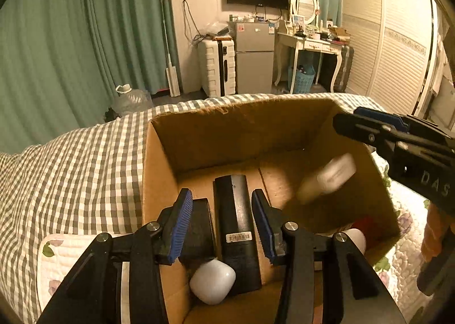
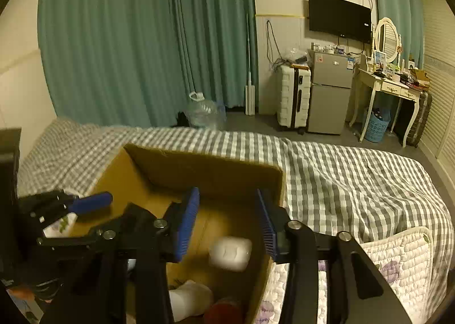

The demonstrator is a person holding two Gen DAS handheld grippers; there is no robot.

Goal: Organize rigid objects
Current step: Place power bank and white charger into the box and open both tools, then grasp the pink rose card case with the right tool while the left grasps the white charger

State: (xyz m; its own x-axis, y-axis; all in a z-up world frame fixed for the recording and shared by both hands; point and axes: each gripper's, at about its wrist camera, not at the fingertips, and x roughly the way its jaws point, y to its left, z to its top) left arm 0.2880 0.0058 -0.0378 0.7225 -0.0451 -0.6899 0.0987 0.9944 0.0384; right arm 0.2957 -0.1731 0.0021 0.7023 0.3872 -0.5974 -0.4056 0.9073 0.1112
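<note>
An open cardboard box (image 1: 227,130) sits on the bed. Inside lie a long black device with a label (image 1: 236,224), a black block (image 1: 199,227), a white rounded object (image 1: 212,281) and a white bottle with a red part (image 1: 361,234). My left gripper (image 1: 221,224) is open and empty above the black device. A blurred white bottle (image 1: 330,177) is in the air inside the box; it also shows in the right wrist view (image 2: 230,253). My right gripper (image 2: 227,227) is open above it, over the box (image 2: 204,170). It shows at the right in the left wrist view (image 1: 369,122).
The bed has a grey checked cover (image 2: 355,176) and a white floral quilted pad (image 2: 398,261). Beyond the bed are green curtains (image 2: 142,39), a water jug (image 2: 203,110), a white suitcase (image 2: 294,96), a small fridge (image 2: 330,93) and a dressing table (image 2: 392,88).
</note>
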